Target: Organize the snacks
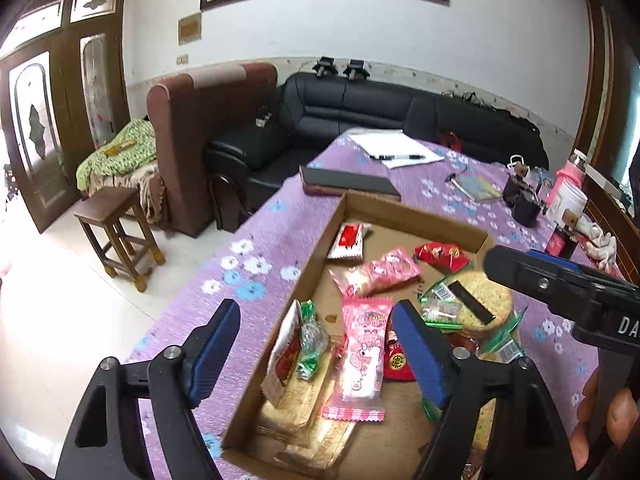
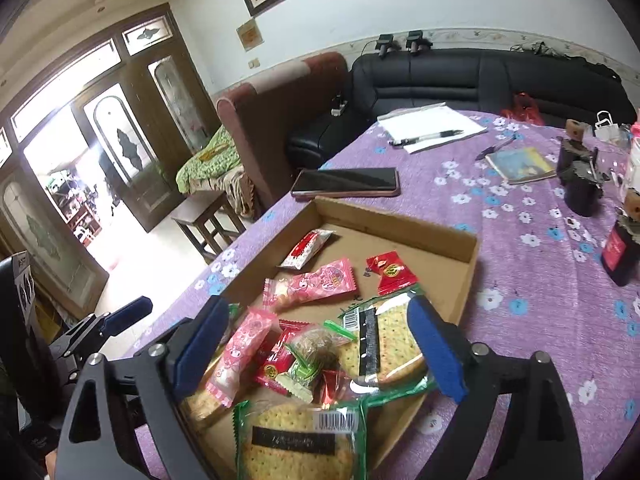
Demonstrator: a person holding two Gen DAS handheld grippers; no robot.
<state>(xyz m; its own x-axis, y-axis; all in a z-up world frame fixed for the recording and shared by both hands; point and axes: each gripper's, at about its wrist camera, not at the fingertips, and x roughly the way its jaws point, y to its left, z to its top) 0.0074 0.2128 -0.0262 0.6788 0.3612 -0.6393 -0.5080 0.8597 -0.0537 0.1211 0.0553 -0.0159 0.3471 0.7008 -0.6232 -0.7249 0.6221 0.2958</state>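
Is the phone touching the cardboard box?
Apart. The right wrist view shows a strip of purple tablecloth between the phone and the far wall of the cardboard box.

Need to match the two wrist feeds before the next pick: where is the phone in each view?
Left wrist: the phone lies on the tablecloth just past the far edge of the cardboard tray, upper centre.
Right wrist: the phone sits beyond the tray's far left corner, centre.
Shared landmark: the notepad with pens.
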